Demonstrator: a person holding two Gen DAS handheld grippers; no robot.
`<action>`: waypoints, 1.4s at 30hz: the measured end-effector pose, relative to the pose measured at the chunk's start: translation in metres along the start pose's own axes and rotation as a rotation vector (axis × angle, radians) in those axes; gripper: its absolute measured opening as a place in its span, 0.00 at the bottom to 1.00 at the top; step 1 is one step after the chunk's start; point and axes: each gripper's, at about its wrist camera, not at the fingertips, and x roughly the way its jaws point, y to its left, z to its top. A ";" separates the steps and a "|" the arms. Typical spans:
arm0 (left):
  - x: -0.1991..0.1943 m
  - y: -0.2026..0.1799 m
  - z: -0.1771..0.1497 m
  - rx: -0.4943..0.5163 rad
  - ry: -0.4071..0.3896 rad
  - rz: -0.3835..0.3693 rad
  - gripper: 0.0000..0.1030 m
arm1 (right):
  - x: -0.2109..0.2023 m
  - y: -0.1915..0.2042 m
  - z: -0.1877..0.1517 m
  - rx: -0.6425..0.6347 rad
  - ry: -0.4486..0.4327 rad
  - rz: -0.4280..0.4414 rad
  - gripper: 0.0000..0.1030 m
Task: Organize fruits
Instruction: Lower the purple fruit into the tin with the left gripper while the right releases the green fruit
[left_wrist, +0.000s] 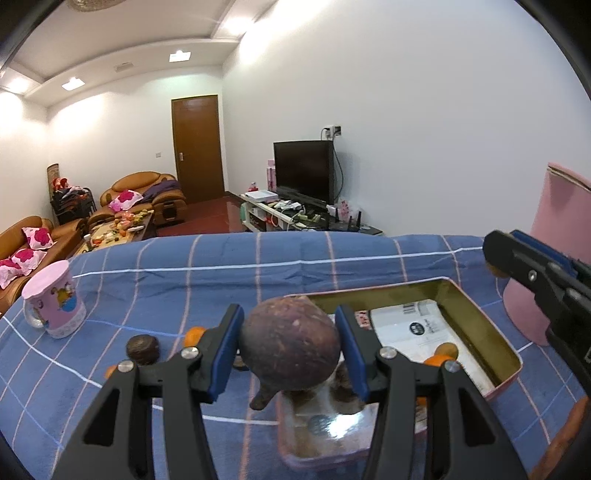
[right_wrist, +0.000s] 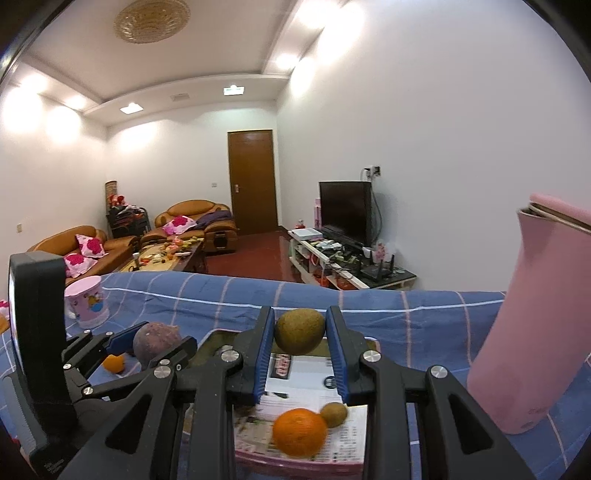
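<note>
My left gripper (left_wrist: 290, 349) is shut on a dark purple-brown round fruit (left_wrist: 290, 341) and holds it above the near end of the pink tin box (left_wrist: 511, 363); it also shows in the right wrist view (right_wrist: 155, 343). My right gripper (right_wrist: 300, 332) is shut on a brown-green kiwi (right_wrist: 300, 330) above the same box (right_wrist: 295, 463). Inside the box lie an orange (right_wrist: 300, 432) and a small kiwi (right_wrist: 333, 414) on printed paper. Loose on the blue checked cloth are a dark fruit (left_wrist: 143, 349) and an orange (right_wrist: 113, 362).
A pink printed mug (left_wrist: 55, 304) stands at the left of the cloth. A tall pink container (right_wrist: 535, 332) stands at the right, close to the box. The cloth-covered table (left_wrist: 295, 258) ends at its far edge, with a living room beyond.
</note>
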 end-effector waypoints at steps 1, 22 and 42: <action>0.001 -0.003 0.001 0.003 0.002 -0.005 0.52 | 0.001 -0.003 0.000 0.004 0.001 -0.006 0.30; 0.027 -0.038 0.005 0.070 0.064 -0.023 0.52 | 0.034 -0.037 -0.011 0.081 0.111 -0.057 0.30; 0.036 -0.041 0.002 0.074 0.105 -0.016 0.53 | 0.061 -0.041 -0.028 0.152 0.230 0.054 0.30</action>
